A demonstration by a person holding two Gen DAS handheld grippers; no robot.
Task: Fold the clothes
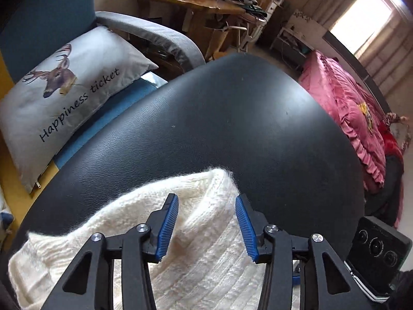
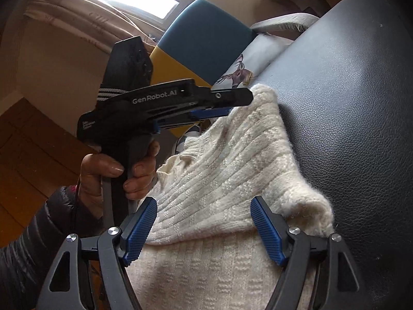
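A white knit sweater (image 1: 204, 235) lies folded over on a black leather surface (image 1: 232, 116). My left gripper (image 1: 206, 200) hovers open over its far folded edge, a blue pad on each side of a raised ridge of knit, with nothing pinched. In the right wrist view the sweater (image 2: 232, 165) runs away along the leather (image 2: 356, 98). My right gripper (image 2: 204, 202) stands open above a thick fold, gripping nothing. The left gripper (image 2: 241, 98), held by a hand (image 2: 116, 173), reaches over the sweater's far end.
A grey pillow with a deer print (image 1: 69, 87) lies on a blue and yellow armchair (image 1: 46, 20) left of the leather surface. Pink bedding (image 1: 343, 98) sits on the right. A cluttered wooden table (image 1: 204, 5) stands behind. The right gripper's body (image 1: 379, 248) is at the lower right.
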